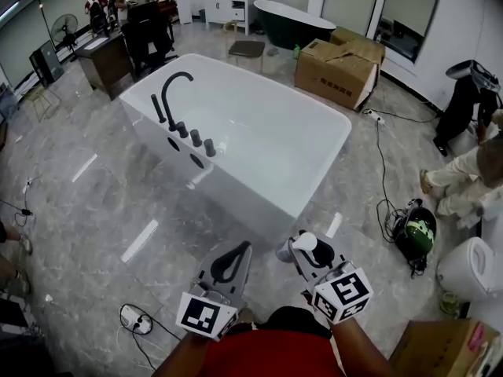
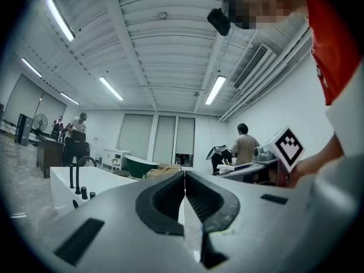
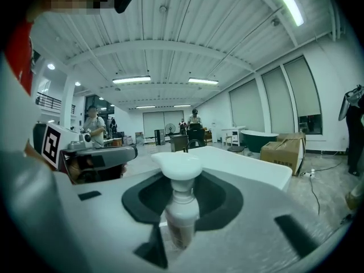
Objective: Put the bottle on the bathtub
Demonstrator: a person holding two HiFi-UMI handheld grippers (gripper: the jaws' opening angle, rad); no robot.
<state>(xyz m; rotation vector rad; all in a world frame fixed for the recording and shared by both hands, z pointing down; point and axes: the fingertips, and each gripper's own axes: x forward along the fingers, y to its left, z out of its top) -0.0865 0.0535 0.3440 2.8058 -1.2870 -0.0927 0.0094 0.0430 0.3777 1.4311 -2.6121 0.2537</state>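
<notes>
A white pump bottle (image 3: 181,206) stands upright between the jaws of my right gripper (image 3: 182,201), which is shut on it; its white pump head (image 1: 302,242) shows in the head view just short of the near end of the white bathtub (image 1: 259,132). My right gripper (image 1: 308,254) is held low in front of me. Beside it on the left, my left gripper (image 1: 233,261) is shut with nothing in it; in the left gripper view its jaws (image 2: 185,201) meet at the tips. A black faucet (image 1: 174,96) stands on the tub's left rim.
Cardboard boxes (image 1: 339,69) and a dark green tub (image 1: 292,22) stand beyond the white bathtub. Cables and a helmet (image 1: 414,230) lie on the floor at right, near a seated person (image 1: 468,175). A power strip (image 1: 135,319) lies at lower left. Desks and people fill the far left.
</notes>
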